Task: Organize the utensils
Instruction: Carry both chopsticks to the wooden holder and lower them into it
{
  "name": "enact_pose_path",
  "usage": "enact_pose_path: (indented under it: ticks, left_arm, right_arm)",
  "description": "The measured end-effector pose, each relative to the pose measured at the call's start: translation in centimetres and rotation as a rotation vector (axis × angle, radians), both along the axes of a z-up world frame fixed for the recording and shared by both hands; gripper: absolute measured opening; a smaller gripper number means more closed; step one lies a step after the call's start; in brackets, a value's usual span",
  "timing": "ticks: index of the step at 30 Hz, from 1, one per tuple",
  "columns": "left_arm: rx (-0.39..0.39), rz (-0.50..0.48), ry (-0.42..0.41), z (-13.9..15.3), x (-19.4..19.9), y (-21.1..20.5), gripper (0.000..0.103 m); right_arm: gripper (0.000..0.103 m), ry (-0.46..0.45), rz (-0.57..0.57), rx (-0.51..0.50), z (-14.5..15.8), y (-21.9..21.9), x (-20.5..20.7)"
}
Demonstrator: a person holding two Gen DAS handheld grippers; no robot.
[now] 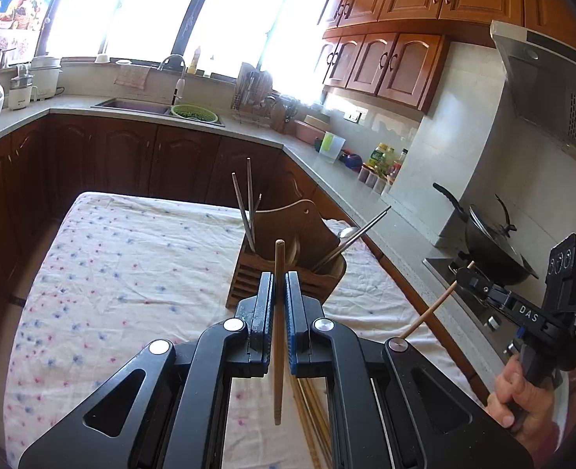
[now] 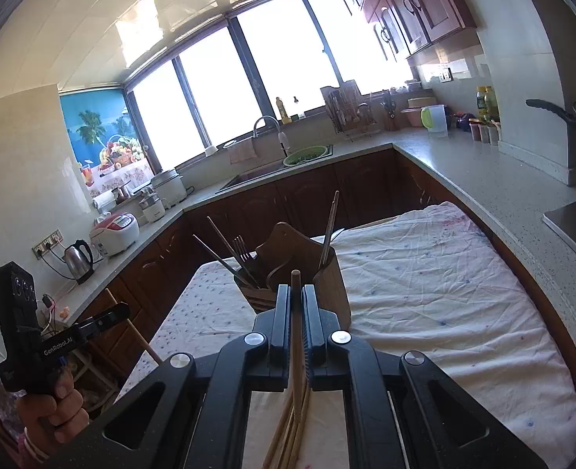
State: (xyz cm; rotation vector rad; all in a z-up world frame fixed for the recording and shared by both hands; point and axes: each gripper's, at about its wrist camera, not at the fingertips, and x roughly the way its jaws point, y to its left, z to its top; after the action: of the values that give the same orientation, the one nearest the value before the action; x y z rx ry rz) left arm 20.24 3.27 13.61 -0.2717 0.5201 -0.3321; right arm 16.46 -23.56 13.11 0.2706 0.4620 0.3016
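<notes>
Floral-printed, wrinkled cloth covers the tabletop (image 1: 112,273). Left tongs (image 1: 279,289) and right tongs (image 2: 296,305) are each clamped on a round wooden chopstick (image 1: 278,336) before the slatted wooden holder (image 1: 288,258); "GenRobot.AI" is legible.

The left gripper (image 1: 279,289) is closed on a wooden chopstick (image 1: 278,332), which stands nearly upright between its blue-lined fingers (image 1: 265,297), the tip poking above them and the lower end hanging over the cloth-covered surface (image 1: 124,265). More wooden chopsticks (image 1: 313,414) lie on the cloth beneath the gripper. Just beyond the fingers stands a wooden utensil holder (image 1: 288,258); dark chopsticks (image 1: 247,207) lean out of its left compartment and metal utensils (image 1: 360,234) slant out to the right. At the right edge a hand (image 1: 522,394) grips the right gripper (image 1: 465,273), which clamps another wooden chopstick (image 1: 432,306) angled down toward the surface. A black wok (image 1: 491,246) sits on the stove behind it.
</notes>
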Motion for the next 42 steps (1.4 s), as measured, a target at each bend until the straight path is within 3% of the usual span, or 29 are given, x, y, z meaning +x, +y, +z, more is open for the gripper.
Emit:
enact_pose_path:
  ticks: [7,15,21,24,29,42]
  left_arm:
    - [0.001,0.019,-0.078,2.7,1.4,-0.4,0.005]
    - [0.036,0.087,-0.239,7.8,5.0,-1.2,0.005]
    - [0.038,0.146,-0.305,9.0,8.9,-2.1,0.005]
    - [0.041,0.175,-0.318,8.5,10.7,-2.6,0.005]
    - [0.043,0.186,-0.266,5.4,12.7,-3.2,0.005]
    - [0.058,0.165,-0.103,-2.1,13.3,-3.0,0.005]
  right_arm:
    - [0.005,-0.048,-0.006,0.013,1.7,0.1,0.9]
    - [0.005,-0.183,-0.029,0.012,6.7,0.6,3.4]
    - [0.005,-0.256,-0.078,-0.007,8.9,1.3,6.8]
    - [0.005,-0.25,-0.096,-0.011,8.5,1.4,8.8]
    - [0.005,-0.215,-0.114,-0.027,6.0,1.9,10.9]
    - [0.005,-0.076,-0.11,-0.029,-1.4,2.3,11.4]
